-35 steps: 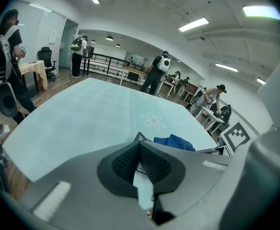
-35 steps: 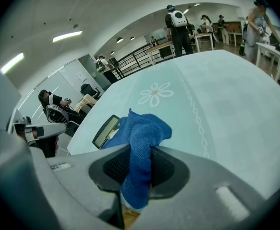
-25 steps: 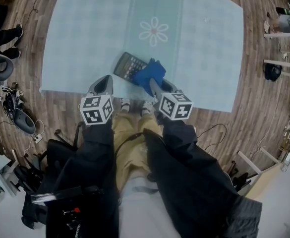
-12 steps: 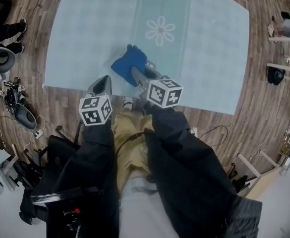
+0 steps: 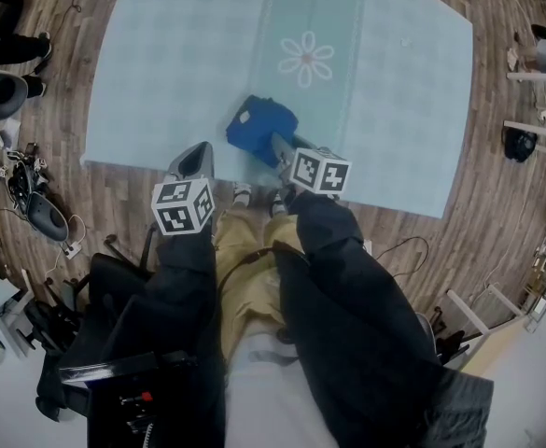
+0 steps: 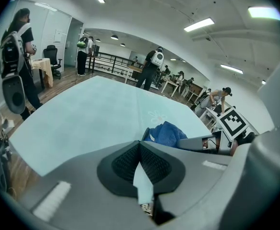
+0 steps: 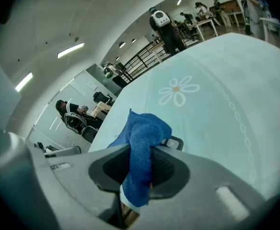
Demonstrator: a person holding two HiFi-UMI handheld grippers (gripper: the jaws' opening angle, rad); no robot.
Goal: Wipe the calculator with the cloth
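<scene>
Right gripper (image 7: 140, 152): jaws were clamped on the cloth (image 5: 257, 125), frame centre.
Left gripper (image 6: 140, 147): jaws were together, empty.
Calculator (image 7: 174, 142): lay mostly under cloth.

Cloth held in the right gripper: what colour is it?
The cloth is blue; the right gripper view shows it best.

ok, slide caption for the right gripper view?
Right gripper, jaws shut on the blue cloth; a calculator corner shows behind it on the tablecloth.

Pale blue tablecloth (image 5: 161, 63), wooden floor (image 5: 497, 213)
</scene>
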